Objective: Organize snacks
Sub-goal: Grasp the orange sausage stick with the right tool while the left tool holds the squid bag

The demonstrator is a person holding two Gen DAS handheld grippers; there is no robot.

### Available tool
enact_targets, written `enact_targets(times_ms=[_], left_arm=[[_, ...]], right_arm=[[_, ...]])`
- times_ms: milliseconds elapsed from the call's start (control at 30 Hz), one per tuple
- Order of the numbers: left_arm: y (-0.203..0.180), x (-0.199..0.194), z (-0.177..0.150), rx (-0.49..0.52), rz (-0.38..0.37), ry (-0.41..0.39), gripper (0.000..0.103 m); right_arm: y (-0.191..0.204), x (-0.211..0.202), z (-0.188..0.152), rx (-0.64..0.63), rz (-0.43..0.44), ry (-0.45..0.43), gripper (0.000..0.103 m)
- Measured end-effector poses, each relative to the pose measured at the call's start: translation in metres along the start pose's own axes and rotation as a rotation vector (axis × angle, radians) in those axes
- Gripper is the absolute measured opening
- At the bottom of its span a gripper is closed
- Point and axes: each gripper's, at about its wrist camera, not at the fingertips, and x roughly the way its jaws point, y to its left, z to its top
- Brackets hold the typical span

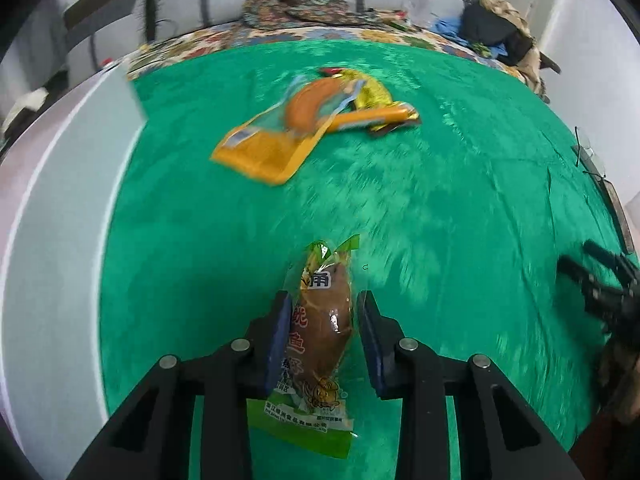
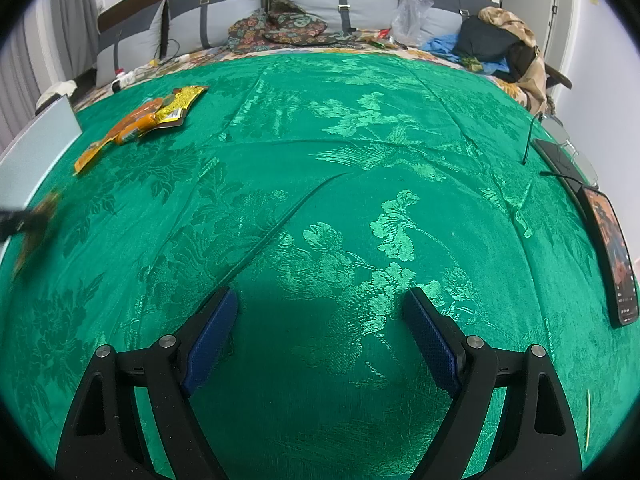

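Observation:
My left gripper [image 1: 325,300] is shut on a clear snack pack [image 1: 324,328] with green ends and a brown piece inside, held lengthwise between the blue pads above the green bedspread [image 1: 440,200]. Farther off lies a pile of snacks: an orange pack [image 1: 264,148], a long orange sausage [image 1: 372,118] and a gold pack [image 1: 372,92]. In the right wrist view the same pile [image 2: 148,120] sits at the far left. My right gripper [image 2: 320,294] stands open over bare cloth with nothing between its fingers. The left gripper with its pack shows there as a blur [image 2: 28,220] at the left edge.
A white box [image 1: 60,200] stands along the left side of the bedspread, also seen in the right wrist view [image 2: 36,152]. A phone [image 2: 612,248] and glasses [image 2: 568,148] lie at the right edge. Pillows, patterned cloth and clothes crowd the back.

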Motion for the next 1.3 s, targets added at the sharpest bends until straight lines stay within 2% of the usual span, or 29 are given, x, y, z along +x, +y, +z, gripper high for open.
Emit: enact_targets(times_ms=[133, 200, 233, 267, 333, 500, 633, 767, 1233, 1300], left_arm=[[0.006, -0.004, -0.018, -0.032, -0.002, -0.027, 0.037], [0.011, 0.008, -0.020, -0.069, -0.026, -0.013, 0.048], [0.013, 0.013, -0.021, -0.086, -0.024, -0.008, 0.061], [0.015, 0.014, -0.023, -0.097, -0.028, -0.046, 0.065], [0.017, 0.019, -0.025, -0.119, 0.018, -0.058, 0.080], [0.019, 0.020, -0.031, -0.084, 0.080, -0.095, 0.085], [0.033, 0.022, -0.035, -0.091, 0.113, -0.106, 0.099], [0.049, 0.027, -0.034, -0.134, 0.132, -0.115, 0.103], [0.050, 0.028, -0.034, -0.129, 0.135, -0.136, 0.103], [0.050, 0.028, -0.034, -0.128, 0.136, -0.136, 0.103]], right_arm=[[0.000, 0.000, 0.000, 0.000, 0.000, 0.000, 0.088], [0.000, 0.000, 0.000, 0.000, 0.000, 0.000, 0.088], [0.000, 0.000, 0.000, 0.000, 0.000, 0.000, 0.088], [0.000, 0.000, 0.000, 0.000, 0.000, 0.000, 0.088], [0.000, 0.000, 0.000, 0.000, 0.000, 0.000, 0.088], [-0.001, 0.000, 0.000, 0.001, 0.001, 0.000, 0.088], [0.000, 0.000, 0.000, 0.001, 0.000, 0.000, 0.088], [0.000, 0.000, 0.000, 0.001, 0.001, 0.000, 0.088], [-0.001, 0.000, -0.001, 0.015, -0.012, 0.004, 0.090], [0.001, 0.003, 0.005, 0.019, -0.010, 0.025, 0.091]])
